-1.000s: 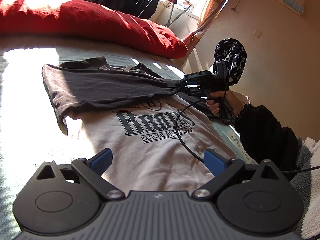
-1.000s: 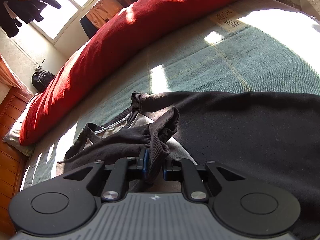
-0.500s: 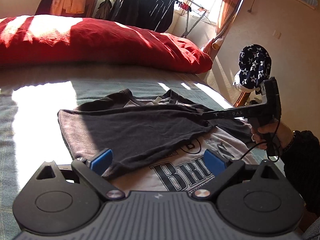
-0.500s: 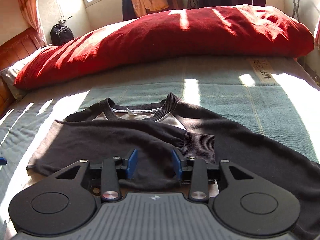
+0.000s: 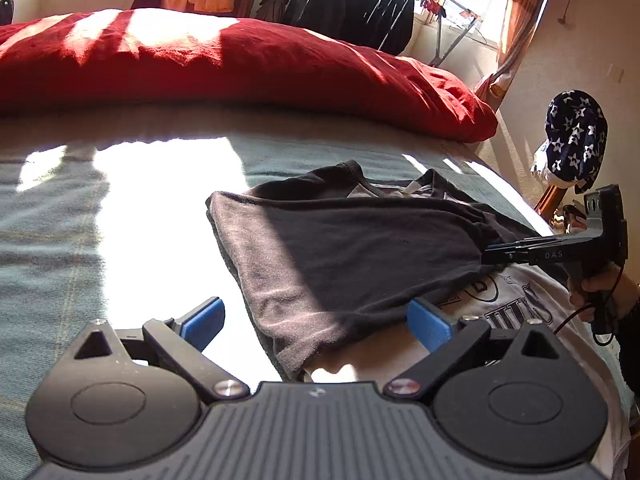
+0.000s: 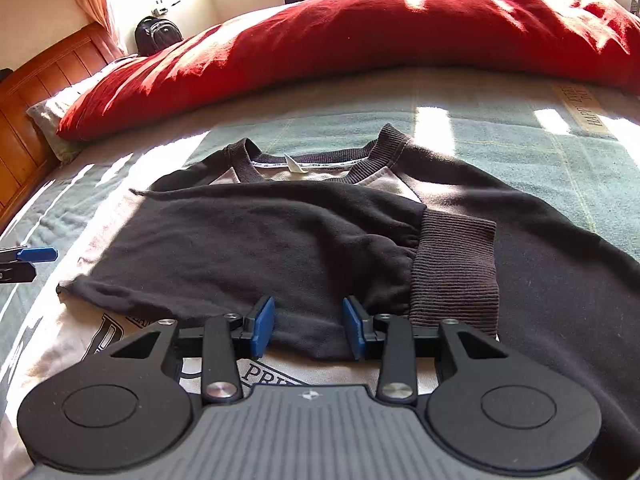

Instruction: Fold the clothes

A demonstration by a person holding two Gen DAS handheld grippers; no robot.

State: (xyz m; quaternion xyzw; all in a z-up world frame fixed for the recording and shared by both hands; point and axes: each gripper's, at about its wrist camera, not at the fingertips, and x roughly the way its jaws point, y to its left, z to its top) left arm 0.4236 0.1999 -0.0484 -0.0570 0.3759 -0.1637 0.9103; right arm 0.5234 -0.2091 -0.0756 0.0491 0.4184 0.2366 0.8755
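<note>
The sweatshirt [image 6: 540, 280] lies flat on the bed [image 6: 480, 128], one sleeve [image 6: 280, 240] folded across its chest, soft and floppy, best pinched at the ribbed cuff [image 6: 456, 268], while the right hand-held gripper [image 6: 309, 330] is opening with cloth loose between its jaws and the left hand-held gripper [image 5: 316, 322] gapes empty.

Grey-and-black sweatshirt [image 6: 400, 184] lies flat, one black sleeve [image 6: 248, 248] apparently folded across.

A bedroom in a home — a bed with a teal blanket [image 6: 500, 136], a long red pillow [image 5: 240, 64] against a wooden headboard [image 6: 36, 80], and clothes drying on a rack [image 5: 360, 12] by the sunny window — lived-in.
</note>
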